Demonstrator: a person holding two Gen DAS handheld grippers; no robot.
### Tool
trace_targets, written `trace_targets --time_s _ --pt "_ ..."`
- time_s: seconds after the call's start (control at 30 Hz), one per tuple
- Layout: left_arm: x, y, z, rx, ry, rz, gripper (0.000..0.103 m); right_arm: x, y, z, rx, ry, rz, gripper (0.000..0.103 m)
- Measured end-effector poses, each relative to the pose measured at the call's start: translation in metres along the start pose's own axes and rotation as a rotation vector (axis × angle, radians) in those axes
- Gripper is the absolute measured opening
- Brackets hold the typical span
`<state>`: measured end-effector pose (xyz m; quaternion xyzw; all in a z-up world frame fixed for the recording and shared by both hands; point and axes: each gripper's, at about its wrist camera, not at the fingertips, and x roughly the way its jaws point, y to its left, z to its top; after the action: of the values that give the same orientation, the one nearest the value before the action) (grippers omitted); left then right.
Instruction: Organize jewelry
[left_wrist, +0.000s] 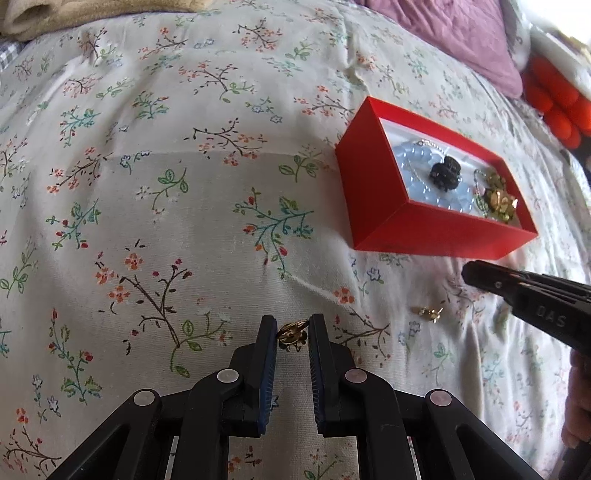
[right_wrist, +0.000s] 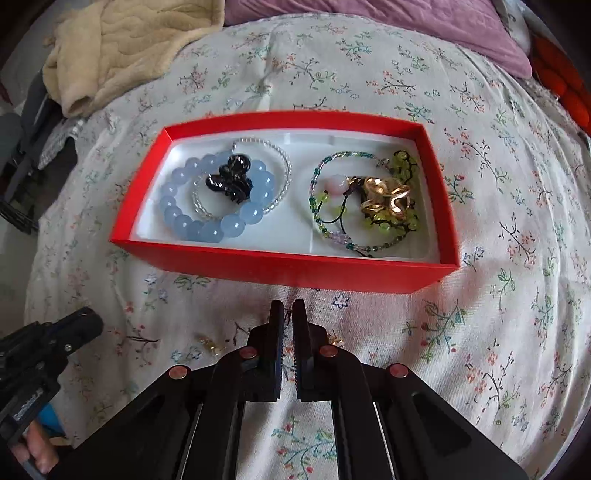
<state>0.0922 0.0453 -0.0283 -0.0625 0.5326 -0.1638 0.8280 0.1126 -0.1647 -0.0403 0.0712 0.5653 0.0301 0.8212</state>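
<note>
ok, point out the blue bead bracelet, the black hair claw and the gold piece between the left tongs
blue bead bracelet (right_wrist: 207, 230): right wrist view, near bead.
black hair claw (right_wrist: 231, 181): right wrist view, body centre.
gold piece (left_wrist: 291, 334): left wrist view, its middle.

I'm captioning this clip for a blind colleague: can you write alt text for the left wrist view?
The left gripper brackets a small gold earring on a floral bedspread, jaws close on either side. Ahead to the right sits an open red box holding blue beads, a black clip and gold pieces; a second gold earring lies near the right gripper's tip.
</note>
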Motion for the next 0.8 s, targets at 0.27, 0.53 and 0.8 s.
trace_targets --time_s 0.27,0.53,0.8 --pt "-0.004 0.000 0.001 -0.006 -0.004 -0.008 0.012 -0.023 -0.011 0.000 0.031 -0.030 0.032 0.007" --pt "-0.001 -0.003 -0.001 0.008 0.006 -0.003 0.012 -0.007 -0.014 -0.001 0.061 0.010 0.025 0.048" --pt "0.003 -0.004 -0.001 0.024 0.013 0.011 0.012 0.014 0.009 -0.001 -0.030 0.015 -0.068 0.048"
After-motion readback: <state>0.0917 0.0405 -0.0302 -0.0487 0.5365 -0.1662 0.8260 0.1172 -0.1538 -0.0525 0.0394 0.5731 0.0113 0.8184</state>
